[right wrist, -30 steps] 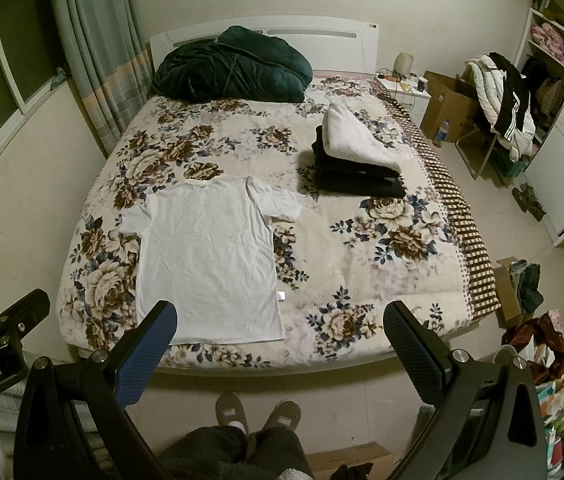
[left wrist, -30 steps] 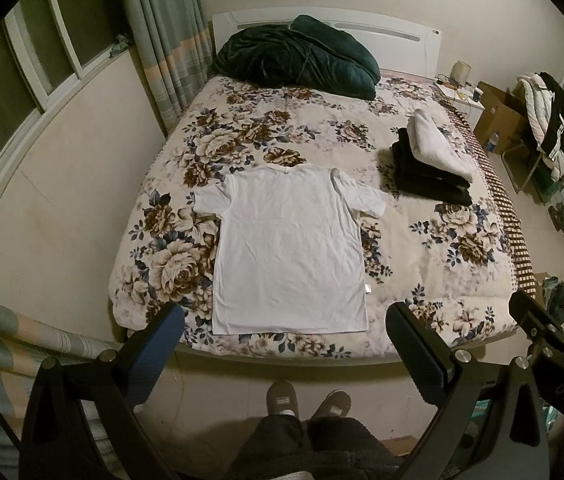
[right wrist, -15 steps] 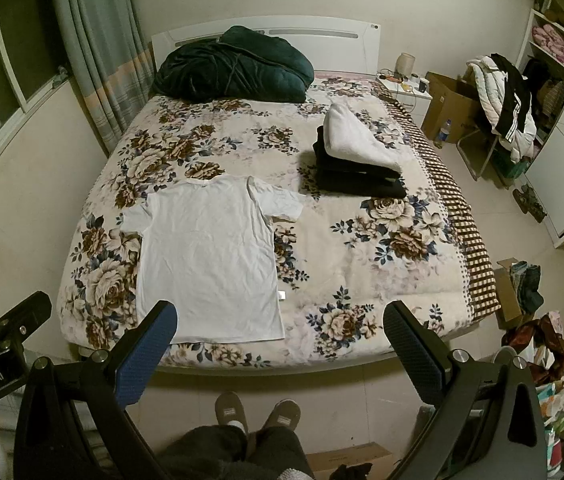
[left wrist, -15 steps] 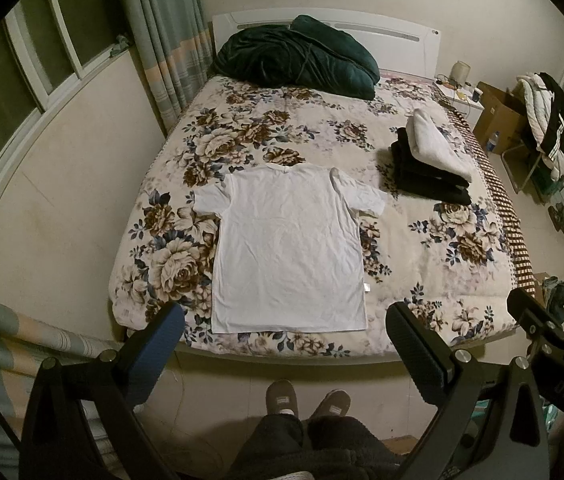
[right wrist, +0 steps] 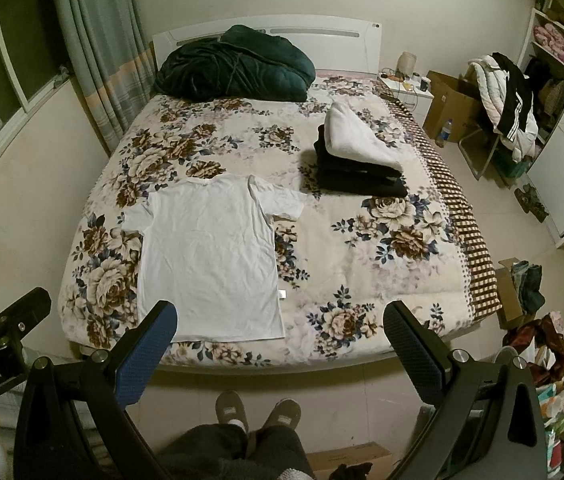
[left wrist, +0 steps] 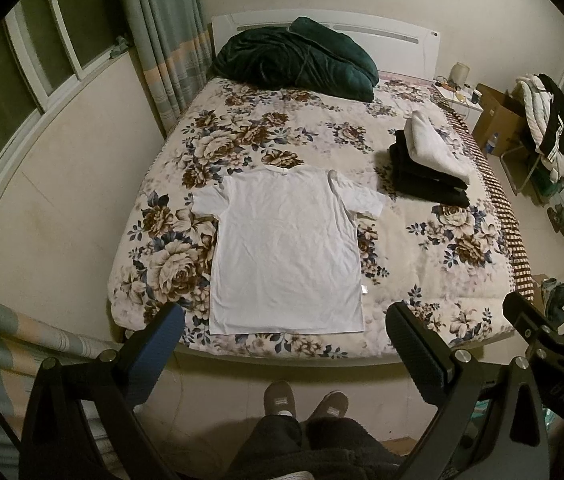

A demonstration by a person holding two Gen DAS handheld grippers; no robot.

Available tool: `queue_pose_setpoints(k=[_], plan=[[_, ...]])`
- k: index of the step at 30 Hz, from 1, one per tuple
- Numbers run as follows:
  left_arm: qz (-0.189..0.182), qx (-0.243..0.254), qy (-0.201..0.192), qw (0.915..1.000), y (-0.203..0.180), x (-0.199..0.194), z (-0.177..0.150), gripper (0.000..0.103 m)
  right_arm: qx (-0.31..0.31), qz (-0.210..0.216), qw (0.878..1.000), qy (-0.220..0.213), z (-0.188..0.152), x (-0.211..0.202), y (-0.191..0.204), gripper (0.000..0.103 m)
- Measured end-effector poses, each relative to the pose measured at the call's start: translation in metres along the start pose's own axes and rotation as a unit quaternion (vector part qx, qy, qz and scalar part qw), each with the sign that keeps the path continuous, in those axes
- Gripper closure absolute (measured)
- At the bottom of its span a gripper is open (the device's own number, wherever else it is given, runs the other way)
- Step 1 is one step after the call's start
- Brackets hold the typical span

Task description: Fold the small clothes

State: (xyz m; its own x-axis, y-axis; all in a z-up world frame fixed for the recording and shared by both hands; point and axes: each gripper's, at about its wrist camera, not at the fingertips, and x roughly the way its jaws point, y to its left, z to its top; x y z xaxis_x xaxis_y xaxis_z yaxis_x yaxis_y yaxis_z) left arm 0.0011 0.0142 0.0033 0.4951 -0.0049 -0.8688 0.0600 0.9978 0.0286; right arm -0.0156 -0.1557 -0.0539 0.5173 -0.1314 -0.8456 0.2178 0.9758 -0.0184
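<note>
A white T-shirt (left wrist: 285, 252) (right wrist: 210, 256) lies spread flat, back up, on the near left part of the floral bed (left wrist: 421, 248) (right wrist: 361, 264), hem toward me. My left gripper (left wrist: 283, 322) hangs open in the air before the bed's foot, below the shirt's hem, holding nothing. My right gripper (right wrist: 280, 320) is open too, held off the bed's near edge and to the right of the shirt. Each gripper shows at the edge of the other's view.
A stack of folded dark clothes with a white piece on top (left wrist: 429, 160) (right wrist: 357, 156) sits at the bed's right. A dark green quilt (left wrist: 293, 60) lies by the headboard. A person's slippered feet (left wrist: 305, 400) stand at the foot. Clutter (right wrist: 537, 340) and a chair with jackets (right wrist: 505, 100) fill the right floor.
Almost nothing has changed. Both views drifted very slightly; the shirt and the piles lie as before, and both grippers stay open.
</note>
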Motion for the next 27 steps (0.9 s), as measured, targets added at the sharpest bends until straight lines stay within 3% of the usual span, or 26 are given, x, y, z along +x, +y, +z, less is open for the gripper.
queue_pose_setpoints(k=[10,11,14,19,23,27], plan=[[0.003,-0.002,-0.003,1.0,0.002,0.0,0.0,0.0,0.0,0.002,1.0,0.002,-0.002,0.004,-0.001,0.0],[0.003,-0.003,-0.001,1.0,-0.015,-0.002,0.0,0.0,-0.001,0.004,1.0,0.003,-0.002,0.006,0.002,0.0],[0.005,-0.006,0.0,1.0,-0.022,-0.002,0.002,0.0,-0.005,0.008,1.0,0.005,-0.015,0.009,0.006,0.0],[0.012,-0.014,0.003,0.9998,-0.03,0.007,0.006,0.0,-0.011,0.016,1.0,0.008,-0.007,0.013,-0.003,0.0],[0.039,-0.036,-0.024,0.9983,-0.026,0.02,0.013,0.0,-0.009,0.029,0.999,0.014,0.004,0.026,-0.014,0.0],[0.075,-0.053,-0.058,0.994,-0.021,0.051,0.029,0.0,0.008,0.049,0.998,0.024,0.015,0.067,-0.024,0.0]])
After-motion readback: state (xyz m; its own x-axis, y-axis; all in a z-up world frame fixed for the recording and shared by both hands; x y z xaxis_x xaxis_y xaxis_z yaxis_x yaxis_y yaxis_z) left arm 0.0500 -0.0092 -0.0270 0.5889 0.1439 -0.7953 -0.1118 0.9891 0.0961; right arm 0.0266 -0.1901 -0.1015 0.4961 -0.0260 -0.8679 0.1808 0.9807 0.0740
